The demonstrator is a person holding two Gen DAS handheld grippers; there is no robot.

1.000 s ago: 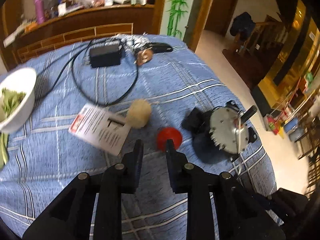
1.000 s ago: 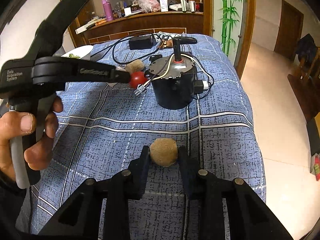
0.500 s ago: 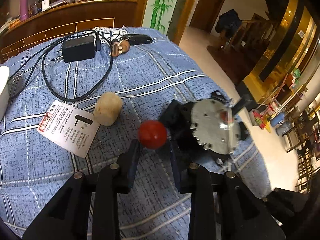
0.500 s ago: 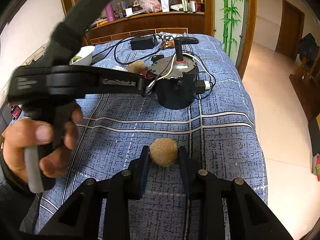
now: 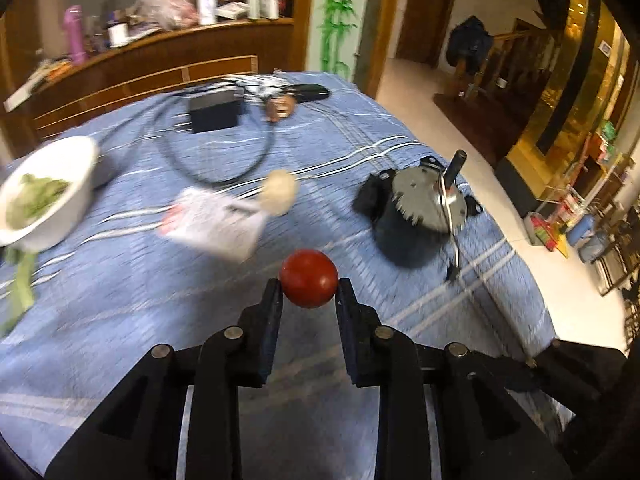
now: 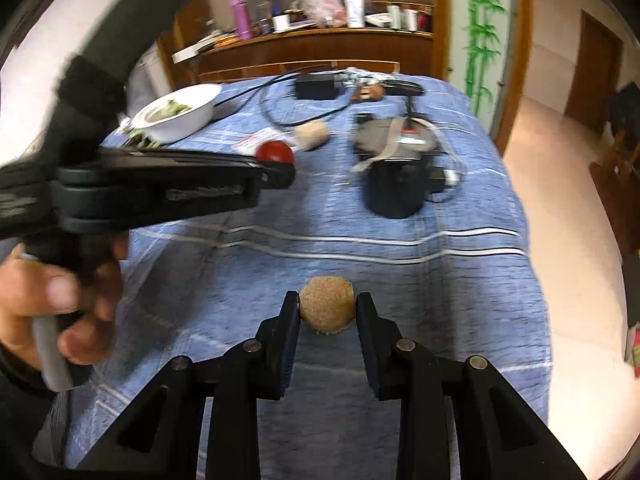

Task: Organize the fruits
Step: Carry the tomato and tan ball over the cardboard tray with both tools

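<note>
Red and round, a smooth tomato-like fruit (image 5: pixel 308 278) sits clamped between the black fingers (image 5: pixel 270 312) of the left gripper (image 5: pixel 307 294), held above the blue plaid cloth (image 5: pixel 120 300) covering the counter. The right gripper (image 6: pixel 327 312) is likewise closed on a fuzzy brown kiwi-like fruit (image 6: pixel 327 305), its two fingers (image 6: pixel 289 330) pressing either side. A bare hand (image 6: pixel 48 312) grips the left tool's grey handle in the right wrist view; lettering on that tool's side is too blurred to read. On the cloth lie a pale beige lump (image 5: pixel 278 192), a white printed card (image 5: pixel 212 222) with red marking, unreadable, a white bowl of greens (image 5: pixel 48 192), a black electric motor (image 5: pixel 424 216) and a black power adapter with cable (image 5: pixel 214 112).
</note>
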